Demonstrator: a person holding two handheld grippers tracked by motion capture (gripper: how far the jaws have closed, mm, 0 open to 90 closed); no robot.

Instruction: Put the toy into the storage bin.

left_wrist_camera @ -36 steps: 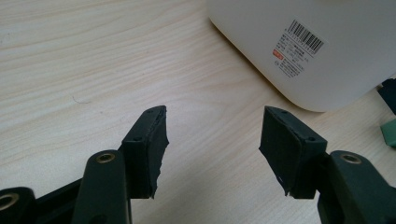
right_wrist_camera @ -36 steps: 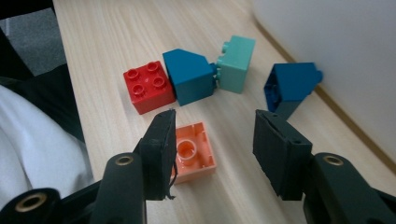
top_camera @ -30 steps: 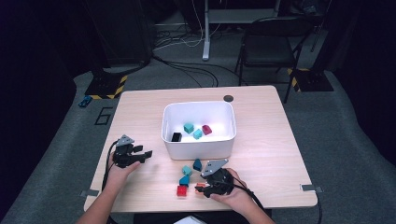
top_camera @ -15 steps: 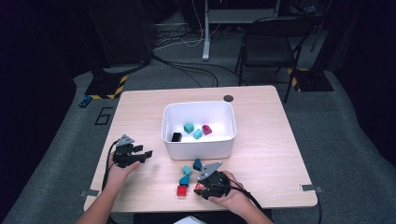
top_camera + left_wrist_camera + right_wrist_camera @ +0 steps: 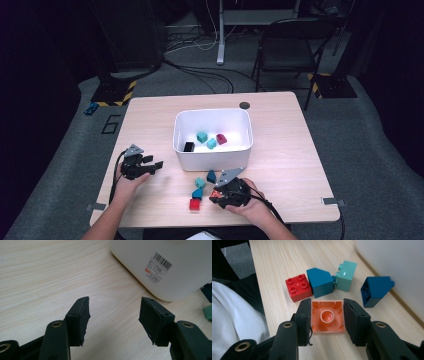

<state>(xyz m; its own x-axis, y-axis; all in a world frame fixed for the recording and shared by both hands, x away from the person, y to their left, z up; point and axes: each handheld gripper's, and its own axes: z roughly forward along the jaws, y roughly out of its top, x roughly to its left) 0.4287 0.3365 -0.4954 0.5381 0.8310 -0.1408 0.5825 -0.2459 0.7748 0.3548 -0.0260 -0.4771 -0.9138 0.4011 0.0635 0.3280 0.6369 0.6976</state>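
Your right gripper (image 5: 327, 315) has just closed its jaws on an orange brick (image 5: 327, 317), hollow underside toward the camera, both pads pressed against its sides; in the high view the brick sits on the table just in front of the white bin (image 5: 212, 150). Beyond it, toward the bin, lie a red brick (image 5: 298, 287), a dark teal sloped brick (image 5: 319, 282), a light green brick (image 5: 345, 275) and a second dark teal brick (image 5: 374, 290). Your left gripper (image 5: 113, 312) rests beside the bin's left wall, its jaws apart with bare table (image 5: 50, 277) between them.
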